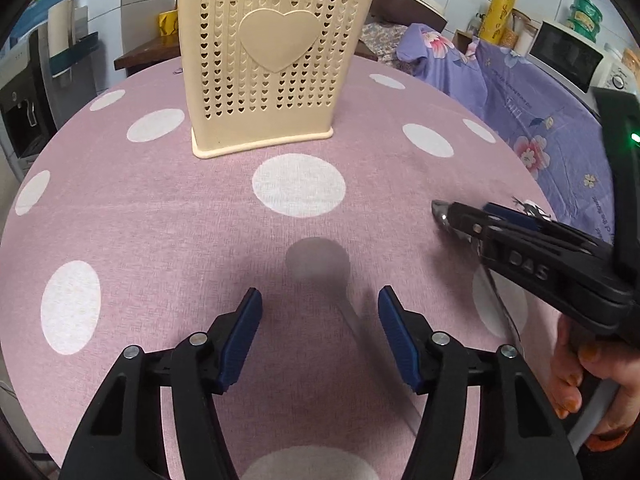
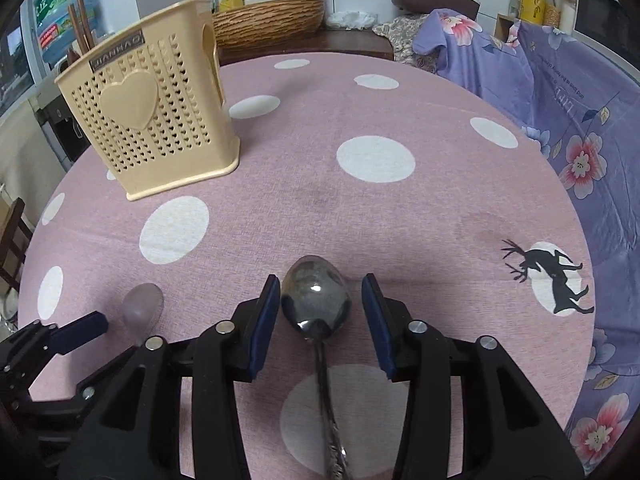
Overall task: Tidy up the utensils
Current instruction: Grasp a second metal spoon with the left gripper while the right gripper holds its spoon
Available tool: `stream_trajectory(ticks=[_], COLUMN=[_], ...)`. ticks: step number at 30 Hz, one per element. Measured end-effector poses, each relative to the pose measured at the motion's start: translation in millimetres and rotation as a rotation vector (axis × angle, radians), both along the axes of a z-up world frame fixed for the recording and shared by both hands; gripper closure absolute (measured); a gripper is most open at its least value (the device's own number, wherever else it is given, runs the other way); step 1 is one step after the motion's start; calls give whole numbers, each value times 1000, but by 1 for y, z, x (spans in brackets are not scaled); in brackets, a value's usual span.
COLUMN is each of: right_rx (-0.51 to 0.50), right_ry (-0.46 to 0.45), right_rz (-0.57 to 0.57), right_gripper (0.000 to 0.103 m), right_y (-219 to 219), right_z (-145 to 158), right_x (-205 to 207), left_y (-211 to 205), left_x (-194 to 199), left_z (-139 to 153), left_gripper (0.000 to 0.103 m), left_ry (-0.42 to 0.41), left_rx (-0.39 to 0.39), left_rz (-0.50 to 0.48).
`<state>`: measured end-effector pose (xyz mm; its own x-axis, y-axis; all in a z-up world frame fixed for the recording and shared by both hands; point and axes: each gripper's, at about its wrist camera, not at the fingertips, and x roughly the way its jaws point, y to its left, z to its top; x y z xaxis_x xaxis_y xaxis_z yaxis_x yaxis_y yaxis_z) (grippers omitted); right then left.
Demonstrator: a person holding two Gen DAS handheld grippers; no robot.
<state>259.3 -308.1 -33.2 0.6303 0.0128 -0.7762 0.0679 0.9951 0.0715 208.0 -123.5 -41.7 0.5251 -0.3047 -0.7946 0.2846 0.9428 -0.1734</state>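
Note:
A cream perforated utensil holder [image 1: 276,72] [image 2: 148,120] with a heart on its front stands at the far side of the round table, with chopsticks sticking out of it. My right gripper [image 2: 321,280] is open over a metal spoon [image 2: 316,296]. The bowl lies between the blue pads with a gap on each side, and the handle runs back under the gripper. My left gripper [image 1: 319,292] is open too. A blurred, faint spoon [image 1: 318,260] [image 2: 142,304] lies just ahead of its fingers, its handle reaching between them without touching the pads. The right gripper [image 1: 468,212] shows at the right edge of the left wrist view.
The pink cloth with white dots [image 2: 376,160] covers the table. A purple floral sheet [image 2: 580,140] drapes over things to the right. A wicker basin [image 2: 268,20] sits behind the table. A person's hand [image 1: 572,380] holds the right gripper's grip.

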Motion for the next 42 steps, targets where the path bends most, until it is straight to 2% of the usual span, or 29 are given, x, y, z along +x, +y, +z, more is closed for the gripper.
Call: stream_trajectory(ticks=[8,12,20,25,30,32,42], right_rx=[19,24,11,23,-41,-77,-138], right_ry=[-6,1,18,60,114,112,129], right_rz=[-1,5,28,109,154,160,160], right_gripper=[56,56,56,56,56,56,56], right_y=[-15,-19,-19,-9,8,12,18], right_z=[7,6,2,-4,-13,-13,-10], right_x=[-9,-12,-14,-9,0,1,8], left_y=[-18,-22,-30,-27,-26,-25,-25], left_x=[12,18,27,29,29,28,28], left_z=[0,0,0,0,0,0,0], left_gripper=[55,66,67,67,67,67,67], left_ry=[-3,-2,0,6,7,6,4], left_rx=[51,68,91,71,60,62,59], left_rz=[14,15,-7,-15,-19,-21,-27])
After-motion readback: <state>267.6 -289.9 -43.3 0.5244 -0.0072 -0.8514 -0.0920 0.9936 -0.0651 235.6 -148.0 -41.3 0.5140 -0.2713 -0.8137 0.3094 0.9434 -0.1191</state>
